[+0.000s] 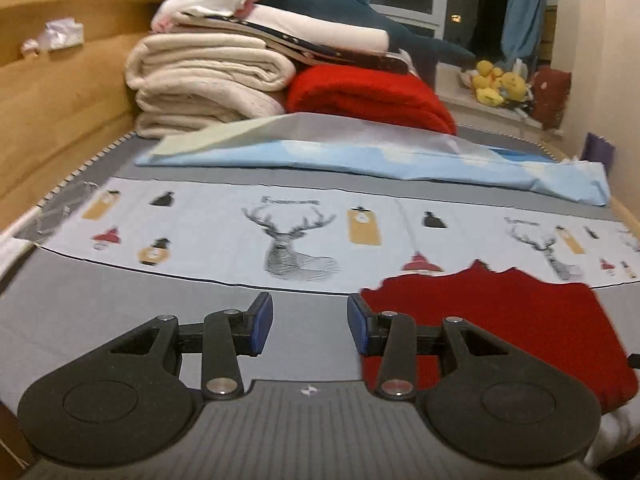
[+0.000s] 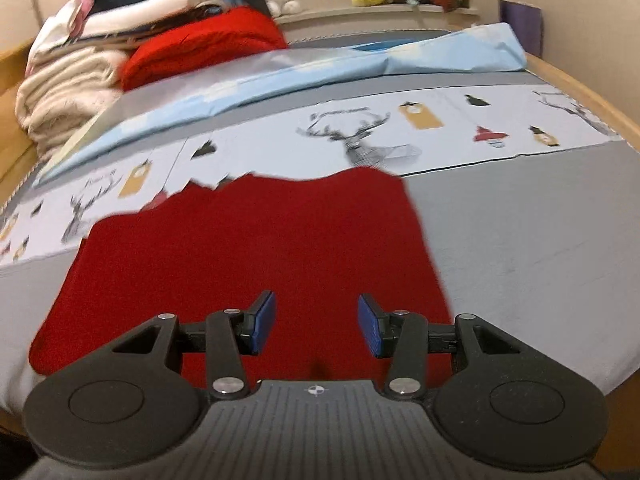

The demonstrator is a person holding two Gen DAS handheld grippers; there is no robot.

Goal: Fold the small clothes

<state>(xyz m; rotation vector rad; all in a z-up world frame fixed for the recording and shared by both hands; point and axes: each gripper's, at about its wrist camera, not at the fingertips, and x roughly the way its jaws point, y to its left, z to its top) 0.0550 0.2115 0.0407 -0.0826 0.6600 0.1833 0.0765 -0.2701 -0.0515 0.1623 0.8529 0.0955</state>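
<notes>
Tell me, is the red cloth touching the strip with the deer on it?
Touching. In the right wrist view the red cloth's far edge lies over the deer strip, covering part of a deer print; no grey bed shows between them there.

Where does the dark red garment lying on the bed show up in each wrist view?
Left wrist: the dark red garment lies lower right, partly behind the right finger of the open left gripper.
Right wrist: it fills the centre, under the open right gripper.
Shared landmark: the deer print on the bedsheet, just beyond the garment's far edge.
</notes>
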